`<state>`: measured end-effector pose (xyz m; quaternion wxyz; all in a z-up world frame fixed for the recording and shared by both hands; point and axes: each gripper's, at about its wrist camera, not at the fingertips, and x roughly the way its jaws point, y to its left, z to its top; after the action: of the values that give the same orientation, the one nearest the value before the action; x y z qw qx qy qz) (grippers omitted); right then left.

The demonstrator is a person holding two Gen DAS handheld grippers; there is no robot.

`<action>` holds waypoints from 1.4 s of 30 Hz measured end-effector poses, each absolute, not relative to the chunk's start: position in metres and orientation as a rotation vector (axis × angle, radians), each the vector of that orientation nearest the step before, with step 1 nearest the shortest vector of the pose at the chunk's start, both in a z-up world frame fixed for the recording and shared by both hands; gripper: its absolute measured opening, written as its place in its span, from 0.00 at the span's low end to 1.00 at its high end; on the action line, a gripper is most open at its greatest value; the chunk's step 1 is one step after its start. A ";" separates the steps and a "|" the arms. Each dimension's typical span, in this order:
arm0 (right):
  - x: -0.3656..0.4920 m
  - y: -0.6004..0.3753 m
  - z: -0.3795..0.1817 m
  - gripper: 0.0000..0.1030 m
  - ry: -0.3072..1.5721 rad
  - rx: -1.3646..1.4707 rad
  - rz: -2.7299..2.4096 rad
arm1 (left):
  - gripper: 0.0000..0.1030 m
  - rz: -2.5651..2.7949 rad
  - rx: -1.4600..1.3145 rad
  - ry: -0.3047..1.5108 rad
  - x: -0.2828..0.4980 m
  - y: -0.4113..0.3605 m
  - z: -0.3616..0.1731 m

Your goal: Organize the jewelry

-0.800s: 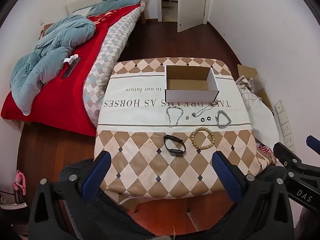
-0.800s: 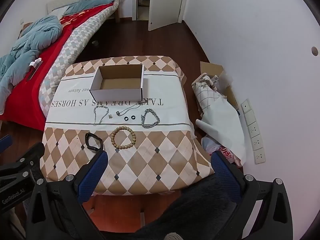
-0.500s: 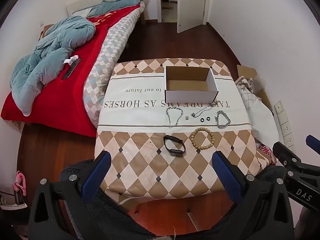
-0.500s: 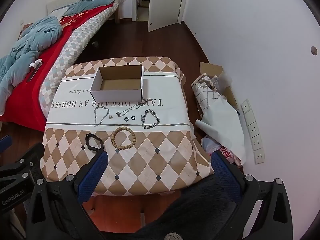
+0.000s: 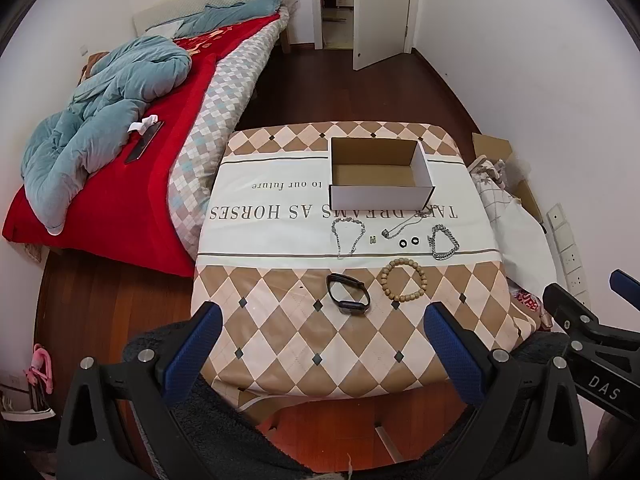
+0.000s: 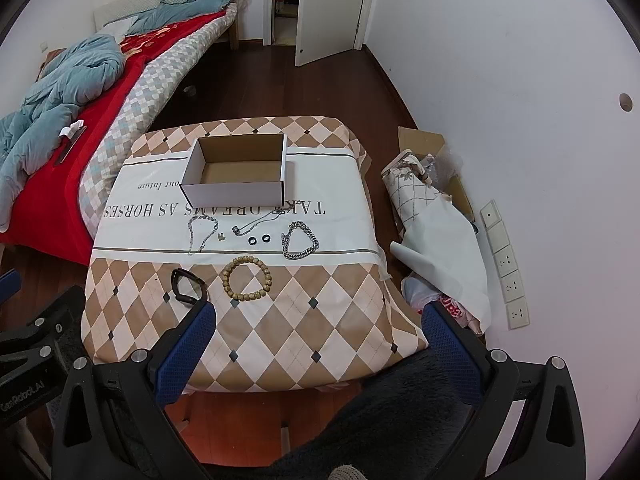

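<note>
An open, empty cardboard box (image 5: 380,176) (image 6: 238,172) stands on the cloth-covered table (image 5: 280,340) (image 6: 320,320). In front of it lie a thin chain (image 5: 348,236) (image 6: 202,232), a pendant necklace (image 5: 402,228) (image 6: 260,220), two small black rings (image 5: 408,242) (image 6: 258,239), a thick silver chain bracelet (image 5: 442,242) (image 6: 300,240), a wooden bead bracelet (image 5: 404,280) (image 6: 247,278) and a black wristband (image 5: 347,294) (image 6: 187,286). My left gripper (image 5: 320,344) and right gripper (image 6: 318,340) are both open and empty, held above the table's near edge.
A bed with a red cover and blue quilt (image 5: 112,120) stands left of the table. Bags and a flat cardboard box (image 6: 432,208) lie on the floor at the right by the wall. An open door (image 5: 380,12) is at the back.
Both grippers have drifted very slightly; the jewelry and the box have not moved.
</note>
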<state>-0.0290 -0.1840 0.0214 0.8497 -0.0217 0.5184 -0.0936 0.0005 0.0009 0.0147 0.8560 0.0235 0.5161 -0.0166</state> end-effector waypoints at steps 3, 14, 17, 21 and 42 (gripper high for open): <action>-0.030 -0.184 0.023 1.00 1.091 -0.047 -0.197 | 1.00 -0.037 0.051 1.081 -0.002 -0.003 0.012; -0.028 -0.185 0.026 1.00 1.086 -0.047 -0.197 | 1.00 -0.037 0.046 1.077 -0.002 -0.005 0.014; -0.029 -0.185 0.025 1.00 1.085 -0.047 -0.198 | 1.00 -0.038 0.047 1.078 -0.003 -0.006 0.014; -0.029 -0.185 0.026 1.00 1.084 -0.048 -0.198 | 1.00 -0.039 0.045 1.077 -0.003 -0.006 0.015; -0.030 -0.187 0.031 1.00 1.077 -0.050 -0.200 | 1.00 -0.040 0.041 1.072 -0.003 -0.007 0.016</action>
<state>-0.0296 -0.1872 0.0307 0.8534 -0.0237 0.5120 -0.0951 -0.0032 -0.0071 0.0163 0.8593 0.0194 0.5108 -0.0192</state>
